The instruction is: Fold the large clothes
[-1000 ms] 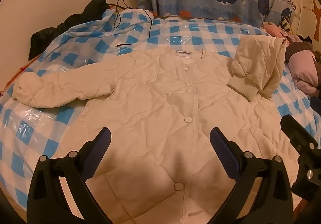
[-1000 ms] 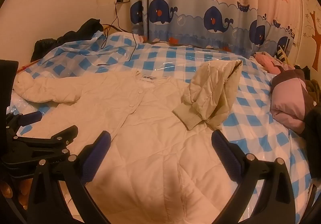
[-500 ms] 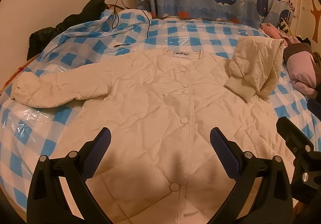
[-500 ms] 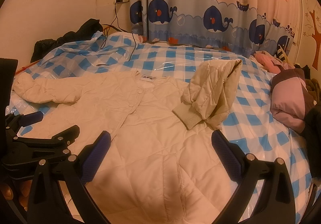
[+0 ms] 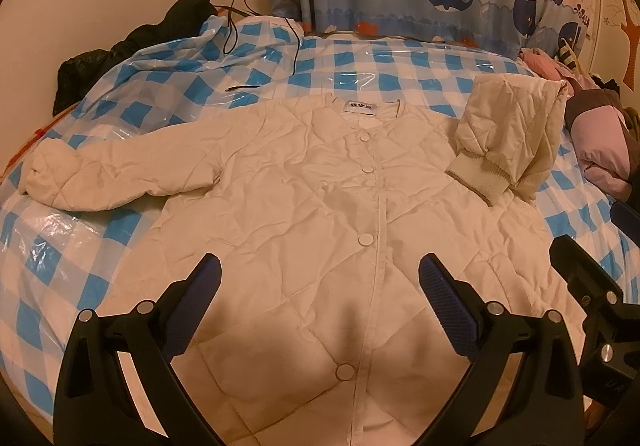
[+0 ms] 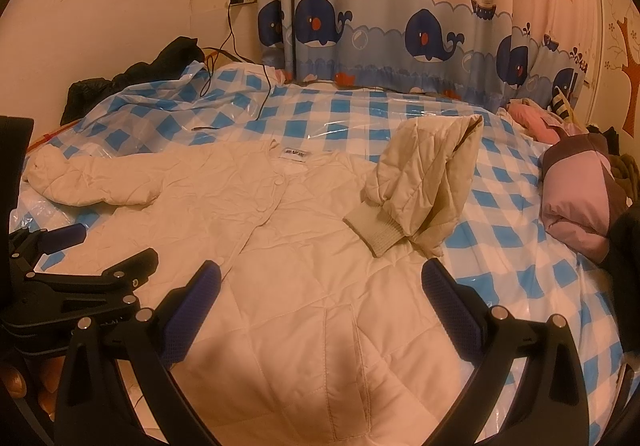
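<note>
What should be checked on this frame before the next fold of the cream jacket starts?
1. Left gripper free: ok, fingers spread wide, nothing between them.
2. Right gripper free: ok, also open and empty.
3. Jacket spread front up on the checked cover: ok, button row closed and collar label visible.
4. Right-side sleeve folded: not ok, it is only bunched, with its ribbed cuff resting on the jacket body.
5. Left-side sleeve folded: not ok, it lies stretched outward.
6. Hem edge lying flat: cannot tell, both grippers block the near edge.
</note>
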Motion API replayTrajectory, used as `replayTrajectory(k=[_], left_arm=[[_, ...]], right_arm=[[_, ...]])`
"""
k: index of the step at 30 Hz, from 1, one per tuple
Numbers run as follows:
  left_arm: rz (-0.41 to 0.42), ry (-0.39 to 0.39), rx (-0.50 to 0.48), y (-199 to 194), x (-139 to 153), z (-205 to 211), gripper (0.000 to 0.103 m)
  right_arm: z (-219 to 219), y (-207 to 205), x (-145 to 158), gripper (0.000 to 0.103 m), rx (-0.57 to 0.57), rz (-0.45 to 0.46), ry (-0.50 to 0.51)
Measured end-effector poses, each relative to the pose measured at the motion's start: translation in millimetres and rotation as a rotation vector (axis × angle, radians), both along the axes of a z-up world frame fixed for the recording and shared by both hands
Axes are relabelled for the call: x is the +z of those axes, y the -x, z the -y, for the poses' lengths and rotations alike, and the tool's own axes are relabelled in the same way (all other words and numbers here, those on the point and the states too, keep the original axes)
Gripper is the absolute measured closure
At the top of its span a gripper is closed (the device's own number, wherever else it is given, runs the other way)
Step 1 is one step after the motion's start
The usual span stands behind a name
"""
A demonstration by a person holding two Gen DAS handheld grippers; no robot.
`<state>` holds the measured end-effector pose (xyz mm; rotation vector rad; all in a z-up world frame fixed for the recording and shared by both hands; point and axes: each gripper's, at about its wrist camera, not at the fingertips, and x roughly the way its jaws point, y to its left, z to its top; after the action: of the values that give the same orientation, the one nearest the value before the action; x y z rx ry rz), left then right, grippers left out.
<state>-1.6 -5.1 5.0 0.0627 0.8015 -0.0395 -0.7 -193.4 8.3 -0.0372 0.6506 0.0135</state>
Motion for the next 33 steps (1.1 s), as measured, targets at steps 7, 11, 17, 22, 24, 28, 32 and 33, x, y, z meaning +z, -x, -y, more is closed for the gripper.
replayTrajectory(k=[7, 11, 17, 22, 24, 28, 32, 33], left_arm=[[-0.001, 0.001, 0.01, 0.2, -3.8, 0.2, 0.008], [-0.003, 0.005, 0.011, -1.6, -4.3, -0.8, 0.008], [-0.015, 0.02, 0.014, -3.6, -6.2, -2.3, 0.008], [-0.029, 0.027, 0.018, -8.5, -9.4, -3.7, 0.008], [-0.034, 0.03, 0.019, -10.0, -12.0, -4.1, 0.008], [-0.055, 0.041, 0.023, -14.1, -17.6, -6.1, 0.008], [-0.07, 0.061, 0.035, -19.4, -23.9, -10.7, 0.008], [-0.068, 0.071, 0.036, -20.5, -24.8, -12.0, 0.008]], right_arm=[[-0.9, -3.8, -1.6, 0.007, 0.0, -0.005, -0.003], [2.4, -1.5, -3.0, 0.007, -0.001, -0.005, -0.003], [3.1, -0.2, -2.3, 0.007, 0.0, -0.009, -0.004], [3.6, -6.7, -7.2, 0.007, 0.001, -0.013, -0.006], [3.7, -6.9, -5.7, 0.007, 0.002, -0.014, -0.005], [4.3, -16.9, -24.2, 0.007, 0.009, -0.04, 0.0], [-1.6, -21.6, -36.5, 0.007, 0.026, -0.086, 0.012], [-1.8, -23.0, -36.4, 0.007, 0.028, -0.094, 0.011]])
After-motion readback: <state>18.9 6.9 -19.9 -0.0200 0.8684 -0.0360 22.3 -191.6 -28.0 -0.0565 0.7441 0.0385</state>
